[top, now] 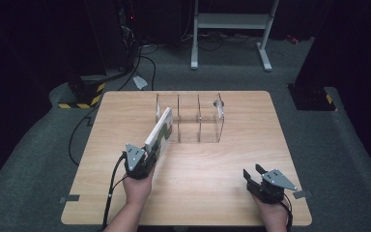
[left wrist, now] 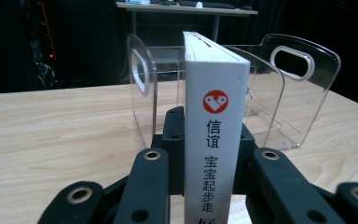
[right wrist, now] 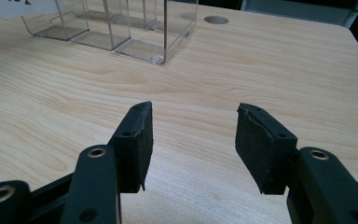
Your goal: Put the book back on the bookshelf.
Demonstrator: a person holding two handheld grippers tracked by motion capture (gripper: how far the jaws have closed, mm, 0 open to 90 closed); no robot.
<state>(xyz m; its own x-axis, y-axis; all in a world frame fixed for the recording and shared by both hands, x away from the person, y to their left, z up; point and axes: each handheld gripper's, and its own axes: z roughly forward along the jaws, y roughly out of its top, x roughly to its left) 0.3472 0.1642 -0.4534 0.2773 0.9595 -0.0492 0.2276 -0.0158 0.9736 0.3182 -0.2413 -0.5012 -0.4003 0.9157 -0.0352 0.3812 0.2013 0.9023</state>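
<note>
Left gripper clamps a white book, its far end at the clear rack's left edge; its own view reads the spine's red logo; right gripper rests on the table with jaws apart, nothing between them

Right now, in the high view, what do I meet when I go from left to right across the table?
Left tool shut on the white book → clear acrylic divider rack → right tool, its jaws apart with nothing between them, near the right side of the wooden table.
</note>
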